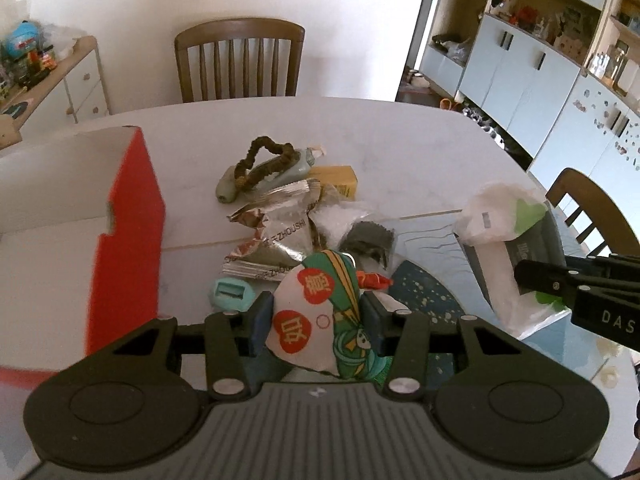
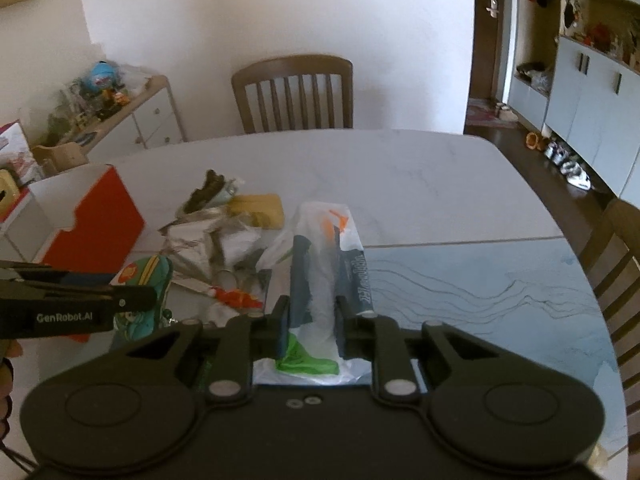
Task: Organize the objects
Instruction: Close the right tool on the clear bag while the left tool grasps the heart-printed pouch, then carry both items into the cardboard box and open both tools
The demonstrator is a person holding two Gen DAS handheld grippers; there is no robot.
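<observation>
My left gripper (image 1: 316, 320) is shut on a small white cloth pouch (image 1: 320, 316) printed with red hearts and a green figure, held above the table. The same pouch (image 2: 148, 280) shows at the left of the right wrist view. My right gripper (image 2: 310, 320) is shut on a plastic packet (image 2: 326, 268), white and dark blue with a green patch, lifted off the table. That packet (image 1: 500, 232) appears at the right in the left wrist view. A red and white open box (image 1: 124, 216) stands at the left.
A pile lies mid-table: silver foil wrappers (image 1: 276, 232), a yellow box (image 1: 336, 176), a brown scrunchie (image 1: 264, 160) over a pale green tube, a teal sharpener (image 1: 230, 294), a small red item (image 1: 374, 280). Wooden chairs (image 1: 240, 64) stand at the far side and right.
</observation>
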